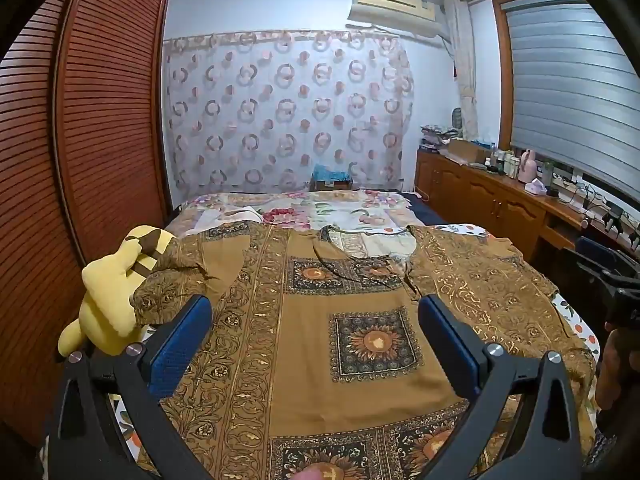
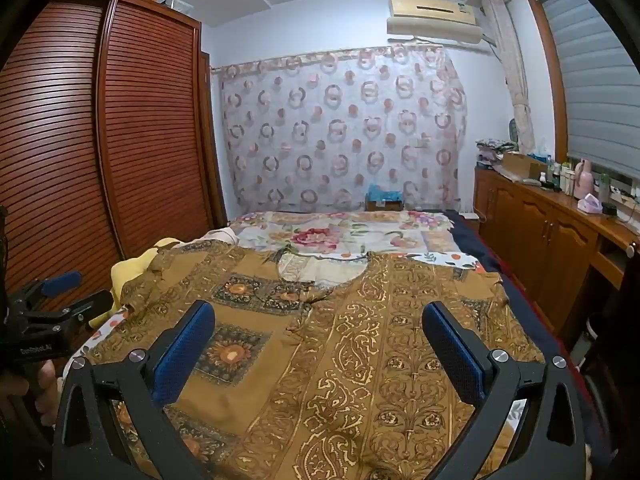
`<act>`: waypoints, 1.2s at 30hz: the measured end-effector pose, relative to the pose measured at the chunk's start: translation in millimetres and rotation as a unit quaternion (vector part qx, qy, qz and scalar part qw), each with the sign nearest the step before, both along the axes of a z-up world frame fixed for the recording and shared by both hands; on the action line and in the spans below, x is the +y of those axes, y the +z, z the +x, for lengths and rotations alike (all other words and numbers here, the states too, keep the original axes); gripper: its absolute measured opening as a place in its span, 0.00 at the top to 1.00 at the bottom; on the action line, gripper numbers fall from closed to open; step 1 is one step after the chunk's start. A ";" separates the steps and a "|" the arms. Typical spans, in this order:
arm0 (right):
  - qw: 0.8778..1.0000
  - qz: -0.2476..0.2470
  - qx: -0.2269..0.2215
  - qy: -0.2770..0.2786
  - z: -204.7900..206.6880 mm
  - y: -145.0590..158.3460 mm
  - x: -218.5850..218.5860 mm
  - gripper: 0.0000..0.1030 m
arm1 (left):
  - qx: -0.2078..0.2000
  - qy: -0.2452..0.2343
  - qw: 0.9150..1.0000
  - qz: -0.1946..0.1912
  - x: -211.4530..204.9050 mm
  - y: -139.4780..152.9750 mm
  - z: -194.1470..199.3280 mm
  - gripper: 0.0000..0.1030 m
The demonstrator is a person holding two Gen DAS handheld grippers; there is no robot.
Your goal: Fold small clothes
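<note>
A brown, gold-patterned garment [image 1: 352,320] with sunflower squares lies spread flat on the bed, neckline away from me. It also shows in the right wrist view [image 2: 360,344]. My left gripper [image 1: 314,312] is open and empty, hovering over the garment's lower middle. My right gripper [image 2: 318,320] is open and empty, over the garment's right half. The left gripper shows at the left edge of the right wrist view [image 2: 60,292]. The right gripper shows at the right edge of the left wrist view [image 1: 616,280].
A yellow plush toy [image 1: 112,300] lies at the bed's left edge, against the garment's left sleeve. A floral sheet [image 1: 320,212] covers the far bed. A wooden wardrobe [image 1: 100,120] stands on the left, a low cabinet [image 1: 500,196] with bottles on the right.
</note>
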State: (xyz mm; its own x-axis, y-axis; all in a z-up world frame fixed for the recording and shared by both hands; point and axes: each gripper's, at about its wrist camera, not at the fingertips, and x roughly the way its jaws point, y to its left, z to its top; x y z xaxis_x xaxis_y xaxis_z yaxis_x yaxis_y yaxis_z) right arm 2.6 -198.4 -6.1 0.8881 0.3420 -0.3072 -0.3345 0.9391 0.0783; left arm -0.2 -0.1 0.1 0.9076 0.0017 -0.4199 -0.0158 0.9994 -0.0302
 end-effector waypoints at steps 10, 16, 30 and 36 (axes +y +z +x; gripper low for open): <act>1.000 -0.003 0.001 0.001 1.9 0.1 -2.6 0.00 | -0.001 0.001 1.000 0.002 -0.2 0.1 -0.1 0.00; 1.000 -0.005 -0.003 -0.001 -0.6 -0.5 2.3 0.00 | -0.003 0.001 1.000 0.003 0.0 -0.1 0.1 0.00; 1.000 -0.003 -0.005 -0.001 -2.5 -0.8 2.9 0.00 | -0.004 0.000 1.000 0.005 -0.4 0.0 -0.3 0.00; 1.000 -0.003 -0.004 -0.001 -1.9 -1.2 2.7 0.00 | -0.005 0.000 1.000 0.006 -0.6 0.1 -0.5 0.00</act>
